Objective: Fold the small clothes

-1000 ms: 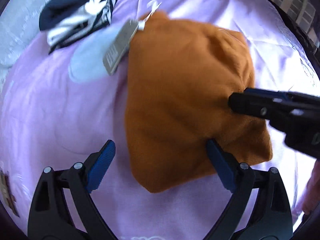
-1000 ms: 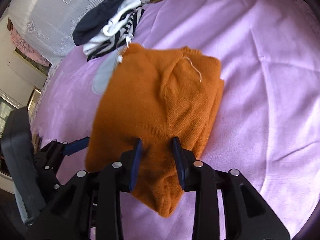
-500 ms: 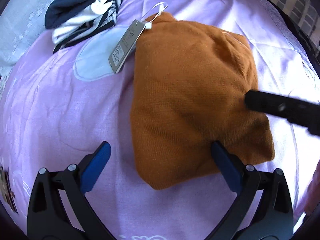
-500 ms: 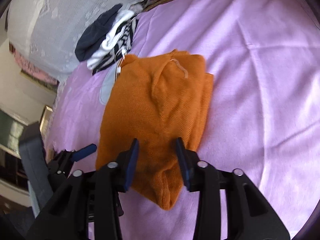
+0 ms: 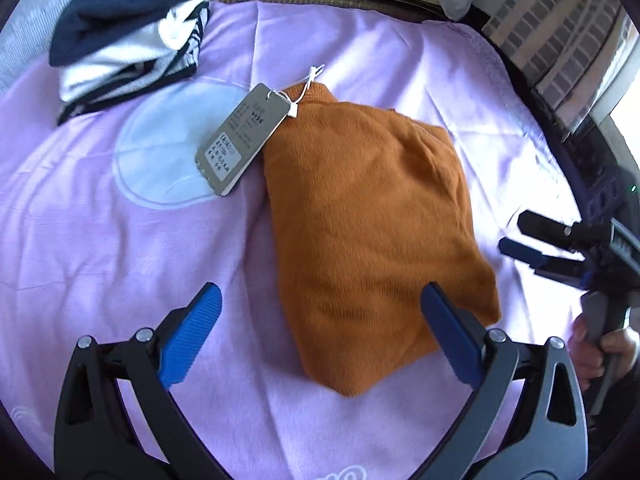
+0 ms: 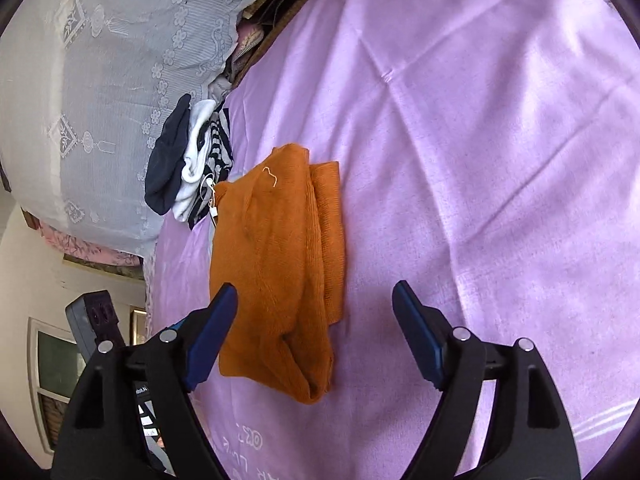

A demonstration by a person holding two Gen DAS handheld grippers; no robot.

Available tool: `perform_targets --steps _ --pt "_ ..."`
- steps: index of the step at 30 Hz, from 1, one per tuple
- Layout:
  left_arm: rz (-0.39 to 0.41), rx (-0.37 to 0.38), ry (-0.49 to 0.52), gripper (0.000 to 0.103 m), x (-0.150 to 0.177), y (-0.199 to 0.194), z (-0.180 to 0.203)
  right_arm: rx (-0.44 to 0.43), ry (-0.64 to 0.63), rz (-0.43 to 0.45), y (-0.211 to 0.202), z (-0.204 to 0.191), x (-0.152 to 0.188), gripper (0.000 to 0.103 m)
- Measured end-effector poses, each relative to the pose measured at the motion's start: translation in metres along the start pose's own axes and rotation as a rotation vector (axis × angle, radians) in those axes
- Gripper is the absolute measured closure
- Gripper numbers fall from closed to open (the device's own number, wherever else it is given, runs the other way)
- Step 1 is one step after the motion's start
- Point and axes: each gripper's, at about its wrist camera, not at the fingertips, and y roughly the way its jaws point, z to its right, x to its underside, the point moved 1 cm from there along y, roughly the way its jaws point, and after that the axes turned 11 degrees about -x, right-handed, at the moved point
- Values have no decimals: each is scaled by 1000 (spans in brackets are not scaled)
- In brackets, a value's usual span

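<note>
Now both grippers hang released: left gripper (image 5: 318,330), right gripper (image 6: 314,326). Orange garment (image 5: 372,232) lies folded mid-bedsheet (image 5: 120,260), toward its far edge. Risk: hang tag (image 5: 244,138) snagging a finger; loose layers could spring open.

L wrist cam looked down and fwd along its fingers (image 5: 188,340) over the pink-sheeted bed (image 5: 100,260), close above the orange garment (image 5: 372,224). R wrist cam sat a bit further back, view rolled sideways, facing the same garment (image 6: 276,264). Both shared the garment, the clothes pile (image 5: 128,32) (image 6: 188,176) and the sheet; L view also caught the right gripper (image 5: 516,236) at its right edge.
</note>
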Motion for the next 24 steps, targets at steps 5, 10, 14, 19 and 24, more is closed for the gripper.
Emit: perform_targets --steps 5,10,14,19,24 --pt "-39 106 -18 2 -13 20 4 -21 16 -41 19 7 -15 22" --pt "-98 130 -32 2 -23 56 4 -58 -13 -53 47 8 -29 22" --pt "-67 149 -8 17 -28 62 11 -34 -99 -84 71 -6 -31 33" --pt "-20 134 -1 49 -31 46 7 -20 -149 -59 68 -32 -24 70" --pt "113 112 4 54 -45 -12 -3 -75 -251 -13 55 -95 -28 70"
